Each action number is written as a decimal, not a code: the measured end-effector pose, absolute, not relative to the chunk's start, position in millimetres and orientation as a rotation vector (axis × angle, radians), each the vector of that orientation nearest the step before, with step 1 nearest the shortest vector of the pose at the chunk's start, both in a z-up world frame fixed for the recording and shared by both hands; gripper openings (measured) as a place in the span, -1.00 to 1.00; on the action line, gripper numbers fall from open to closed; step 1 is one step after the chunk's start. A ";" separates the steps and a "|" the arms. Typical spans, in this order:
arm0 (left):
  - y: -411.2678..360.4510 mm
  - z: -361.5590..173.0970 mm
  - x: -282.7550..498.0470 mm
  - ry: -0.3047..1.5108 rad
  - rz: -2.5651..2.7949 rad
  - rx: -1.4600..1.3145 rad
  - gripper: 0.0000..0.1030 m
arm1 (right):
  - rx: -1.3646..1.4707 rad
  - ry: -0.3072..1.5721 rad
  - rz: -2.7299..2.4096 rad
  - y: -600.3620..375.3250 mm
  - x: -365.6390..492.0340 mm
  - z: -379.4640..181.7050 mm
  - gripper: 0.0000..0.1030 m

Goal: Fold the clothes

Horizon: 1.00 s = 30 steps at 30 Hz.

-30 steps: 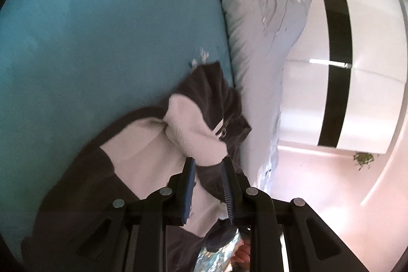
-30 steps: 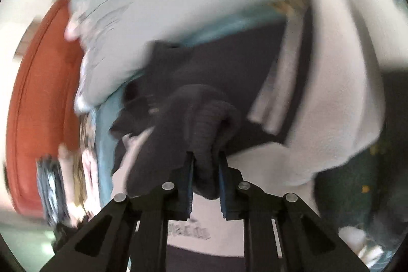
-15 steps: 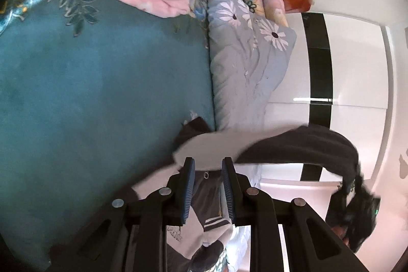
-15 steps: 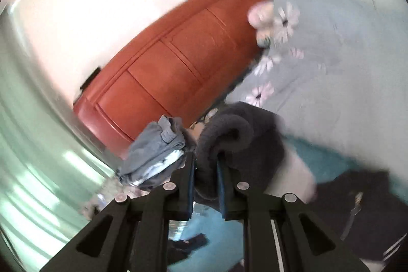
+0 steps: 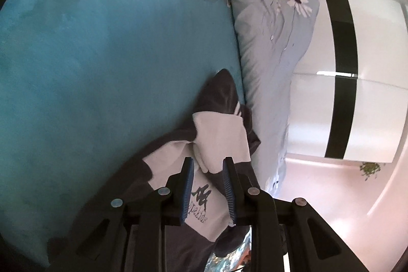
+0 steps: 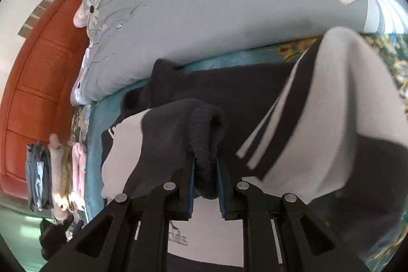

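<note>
Fingers of the right gripper clench the jacket's dark ribbed cuff; the left gripper pinches its grey panel — the jacket lies on the teal bed, beside the grey floral duvet.

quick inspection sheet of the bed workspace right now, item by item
surface: teal bedspread, grey floral duvet beside it
job's things: dark and white sweatshirt spread on the bedspread
clutter: stack of folded clothes at the far end
grippers: right gripper shut on the sweatshirt's dark ribbed cuff; left gripper holds a white fold
cables: nothing seen
surroundings: orange wooden cabinet, white wardrobe with black stripe
</note>
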State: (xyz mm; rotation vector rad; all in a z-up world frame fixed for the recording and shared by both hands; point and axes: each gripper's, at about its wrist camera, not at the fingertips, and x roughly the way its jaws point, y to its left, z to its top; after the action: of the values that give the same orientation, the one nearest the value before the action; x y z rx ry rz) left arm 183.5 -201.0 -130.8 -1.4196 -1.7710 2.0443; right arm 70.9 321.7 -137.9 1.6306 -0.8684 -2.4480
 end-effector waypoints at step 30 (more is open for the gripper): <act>-146.9 -139.3 182.4 -1.577 1.998 -1.618 -0.45 | 1.802 -0.780 -2.715 399.9 234.9 -147.3 0.03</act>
State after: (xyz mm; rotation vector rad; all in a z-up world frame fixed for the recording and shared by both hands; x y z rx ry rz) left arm 182.4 -146.9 -139.3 -1.6176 -1.5773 1.9976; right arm 234.8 399.9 -147.3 1.8016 -0.7800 -2.7153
